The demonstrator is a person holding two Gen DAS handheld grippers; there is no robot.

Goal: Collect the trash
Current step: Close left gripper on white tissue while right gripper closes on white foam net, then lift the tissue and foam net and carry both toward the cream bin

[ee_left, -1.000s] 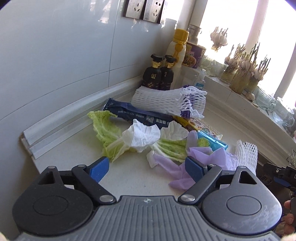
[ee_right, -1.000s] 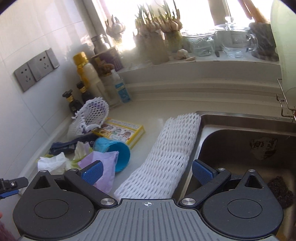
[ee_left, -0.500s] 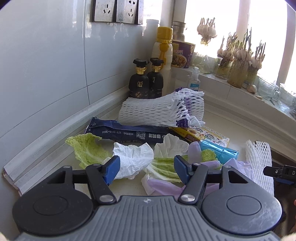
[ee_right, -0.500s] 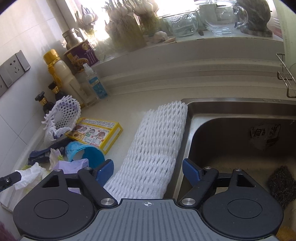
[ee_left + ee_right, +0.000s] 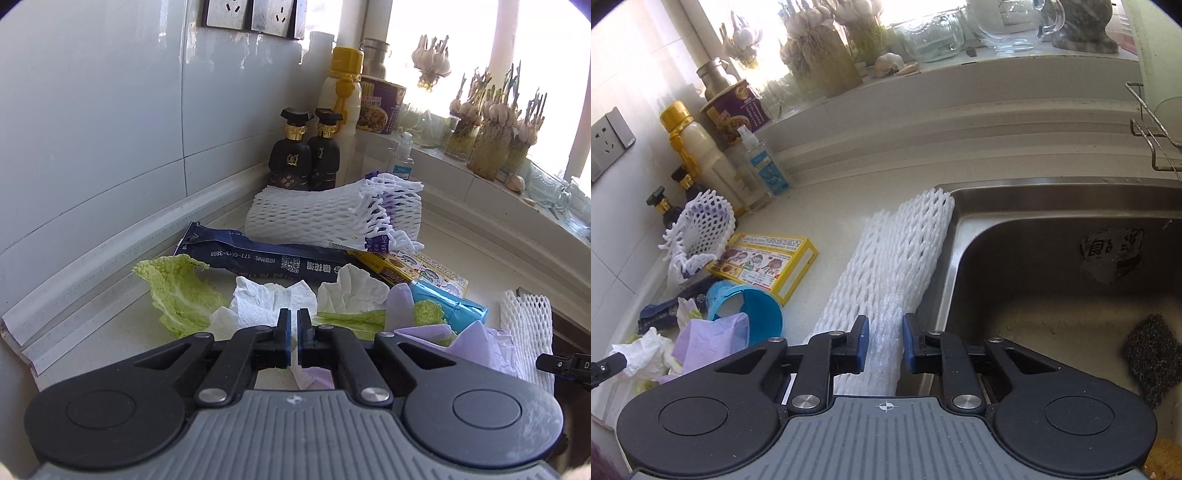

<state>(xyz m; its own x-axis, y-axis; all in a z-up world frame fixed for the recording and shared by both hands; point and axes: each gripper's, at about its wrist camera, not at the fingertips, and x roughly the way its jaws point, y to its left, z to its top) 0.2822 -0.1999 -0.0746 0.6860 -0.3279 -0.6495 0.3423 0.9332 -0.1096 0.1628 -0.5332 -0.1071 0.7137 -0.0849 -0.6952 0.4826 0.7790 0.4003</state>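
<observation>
Trash lies scattered on the counter: a crumpled white paper towel [image 5: 269, 302], cabbage leaves [image 5: 177, 291], a dark blue wrapper [image 5: 258, 256], a yellow box [image 5: 424, 267], a blue cup [image 5: 448, 304], purple tissue [image 5: 469, 343] and white foam nets [image 5: 332, 212]. My left gripper [image 5: 292, 334] is shut on the near edge of the paper towel. My right gripper [image 5: 884, 341] is closed on the near end of a long white foam net [image 5: 886, 273] lying beside the sink [image 5: 1052, 199]. The blue cup [image 5: 757, 314] and yellow box [image 5: 764, 260] lie left of it.
Two dark bottles [image 5: 303, 151], a yellow-capped bottle [image 5: 341, 99] and a noodle cup [image 5: 380, 109] stand in the corner. Garlic jars [image 5: 491, 147] line the window ledge. A scouring pad [image 5: 1152, 360] lies in the sink. A dish rack [image 5: 1156, 140] stands at the far right.
Both grippers went from wide open to closed. The left closed on the paper towel, the right on the foam net. Both moved slightly forward.
</observation>
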